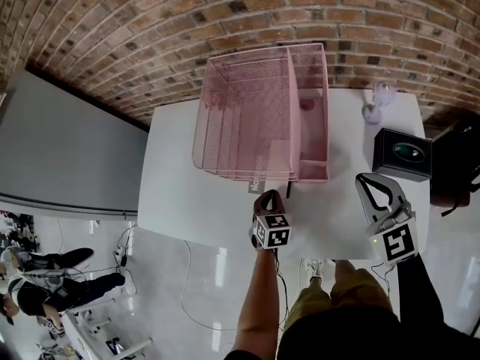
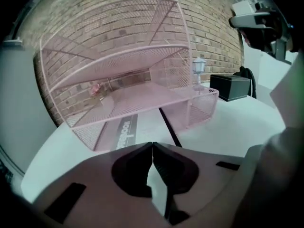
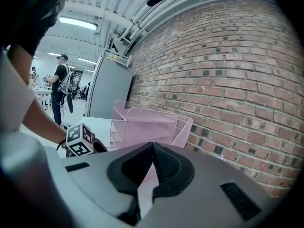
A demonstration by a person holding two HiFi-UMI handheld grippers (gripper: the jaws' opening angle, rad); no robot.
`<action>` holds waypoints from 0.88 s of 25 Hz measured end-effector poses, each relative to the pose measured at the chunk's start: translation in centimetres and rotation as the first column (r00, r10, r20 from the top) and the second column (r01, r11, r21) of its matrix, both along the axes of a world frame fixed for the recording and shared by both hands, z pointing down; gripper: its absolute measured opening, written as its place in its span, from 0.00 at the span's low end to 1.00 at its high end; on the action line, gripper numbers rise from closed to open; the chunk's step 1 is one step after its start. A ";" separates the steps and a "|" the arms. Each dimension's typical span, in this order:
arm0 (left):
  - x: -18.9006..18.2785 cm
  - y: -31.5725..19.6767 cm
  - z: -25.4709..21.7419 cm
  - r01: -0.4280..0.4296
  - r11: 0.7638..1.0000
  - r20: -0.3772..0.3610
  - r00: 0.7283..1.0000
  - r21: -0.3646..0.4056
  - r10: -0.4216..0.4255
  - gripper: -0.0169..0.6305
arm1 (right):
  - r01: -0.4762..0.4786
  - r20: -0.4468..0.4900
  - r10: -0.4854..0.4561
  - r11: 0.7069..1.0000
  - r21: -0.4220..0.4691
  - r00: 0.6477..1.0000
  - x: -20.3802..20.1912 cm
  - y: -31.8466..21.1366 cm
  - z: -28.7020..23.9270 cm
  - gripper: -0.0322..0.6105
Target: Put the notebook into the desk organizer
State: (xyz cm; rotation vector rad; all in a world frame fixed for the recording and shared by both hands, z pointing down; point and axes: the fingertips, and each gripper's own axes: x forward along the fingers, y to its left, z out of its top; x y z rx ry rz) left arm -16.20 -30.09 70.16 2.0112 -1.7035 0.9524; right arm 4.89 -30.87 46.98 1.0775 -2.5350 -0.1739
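Head view showed us a white table (image 1: 187, 201) by a brick wall (image 1: 225, 13), our left gripper (image 1: 269, 195) and right gripper (image 1: 366, 179) both closed, empty.

My head camera looks steeply down from above onto the white rectangular table (image 1: 187, 201). The pink wire-mesh desk organizer (image 1: 247, 118) stands at its far edge, against the red-brown brick wall (image 1: 225, 13). The camera on the left gripper (image 2: 152, 144) sits low over the tabletop, close to the organizer, facing its open front. The camera on the right gripper (image 3: 152, 144) is farther back and looks along the wall. All three views share organizer and wall. The matte black box (image 1: 403, 154) shows only in the head and left gripper views.
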 end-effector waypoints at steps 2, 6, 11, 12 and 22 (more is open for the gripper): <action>-0.1 1.1 1.0 0.001 0.999 -0.009 1.000 -0.036 -0.001 0.05 | 0.002 0.009 -0.002 1.000 -0.003 1.000 -0.2 0.0 0.2 0.08; 0.1 1.7 2.4 -0.002 0.997 -0.014 1.000 -0.071 0.001 0.05 | 0.004 0.012 -0.004 1.000 -0.003 1.000 -0.4 -0.1 0.4 0.08; 0.7 -0.9 2.5 -0.028 0.998 -0.009 1.000 -0.048 0.027 0.05 | -0.004 0.002 0.004 1.000 -0.015 1.000 -0.5 0.0 0.9 0.08; 0.7 -1.6 2.4 -0.032 0.999 -0.008 0.999 -0.041 0.032 0.05 | -0.007 0.002 0.007 1.000 -0.017 1.000 -0.5 0.0 1.0 0.08; 0.6 -0.1 -3.4 0.001 0.995 -0.031 1.000 0.104 0.002 0.05 | -0.029 0.070 0.031 0.999 -0.025 0.997 -1.3 0.6 0.0 0.08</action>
